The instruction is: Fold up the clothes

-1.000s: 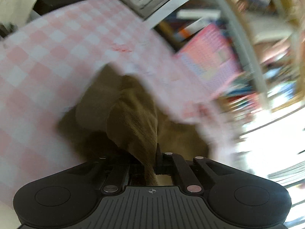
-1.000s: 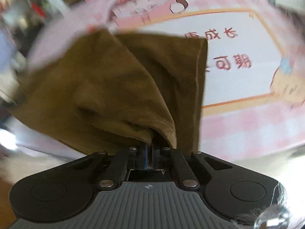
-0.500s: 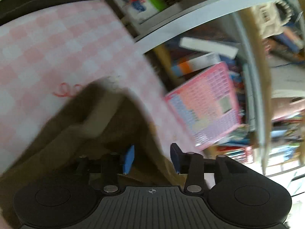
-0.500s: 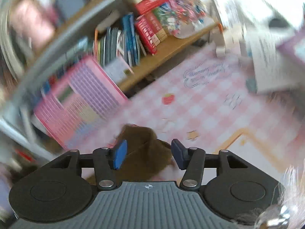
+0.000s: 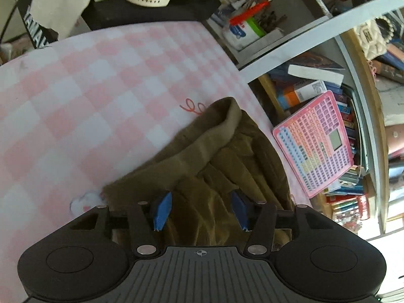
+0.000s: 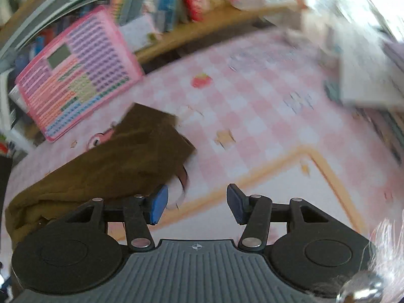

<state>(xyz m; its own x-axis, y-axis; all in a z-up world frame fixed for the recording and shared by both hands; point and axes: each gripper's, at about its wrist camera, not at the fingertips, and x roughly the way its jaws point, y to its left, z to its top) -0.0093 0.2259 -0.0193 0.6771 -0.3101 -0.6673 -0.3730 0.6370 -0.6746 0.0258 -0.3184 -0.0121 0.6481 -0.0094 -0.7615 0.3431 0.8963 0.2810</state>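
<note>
Left wrist view: olive-brown knitted garment (image 5: 214, 166), bunched in ridges with a ribbed hem band turned up along its far side, laid near the edge of the pink-and-white checked table mat (image 5: 83, 96); part of the cloth is seen reaching the mat's right edge. Left gripper (image 5: 200, 208) is held over the heap with blue-padded fingers (image 5: 161, 208) spread wide, nothing gripped; cloth is seen between and below them, contact cannot be told

Right wrist view (blurred by motion): the same garment (image 6: 121, 161) is shown as a flatter panel with one squared corner, at the left of the frame, on the checked mat (image 6: 265, 116). Right gripper (image 6: 197, 205) is held beside it, fingers wide, empty, only mat with an orange printed border between them

Surroundings noted: pink plastic toy keyboard tablet (image 5: 315, 144) leaning against a bookshelf past the table edge

Risks judged:
- slippage of the heap off the near table edge, caused by a pull toward that side or by overhanging weight
- a crooked or lumpy fold, caused by creasing before the ridges are smoothed
- several layers pinched at once, caused by closing into the bunched middle instead of a single hem or corner
- a missed grasp on the right, caused by closing while clear of the cloth
</note>
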